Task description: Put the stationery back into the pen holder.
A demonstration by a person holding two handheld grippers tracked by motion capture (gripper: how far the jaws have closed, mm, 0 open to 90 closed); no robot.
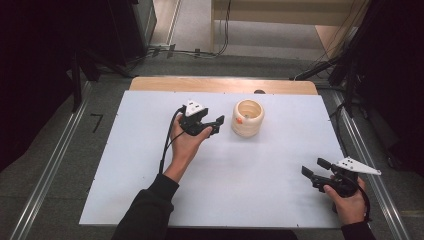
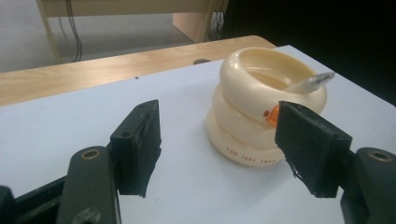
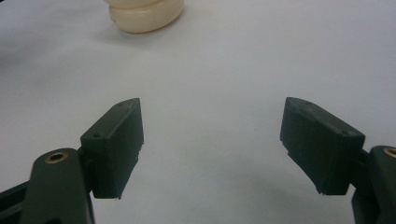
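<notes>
The cream-coloured, ring-stacked plastic pot [image 1: 247, 117] stands upright on the white table sheet [image 1: 150, 165], toward the far middle of it, with a small orange mark [image 2: 271, 115] on its side and what looks like a clear plastic spoon [image 2: 310, 83] lying across its mouth. My left gripper [image 1: 216, 124] sits just beside the pot on its left, jaws spread apart with nothing between them, apart from the pot's wall. My right gripper [image 1: 314, 167] rests well apart, near the table's right front corner, its jaws likewise spread wide and empty over bare sheet.

I judge the pot is my left gripper's target. The risk I see is nudging it: the pot looks light and smooth, and if one pad meets the rounded wall before the other, it could slide or tip and throw the spoon out. Closing on a bulge rather than in a groove might also let it squirt free.

The left gripper view gives me the spoon's tip poking over the rim and small dark lettering low on the pot, too small to read; from the high view these are lost, though it shows how both my hands lie relative to the pot. The right gripper view catches the pot's base [image 3: 144, 14] far off.
</notes>
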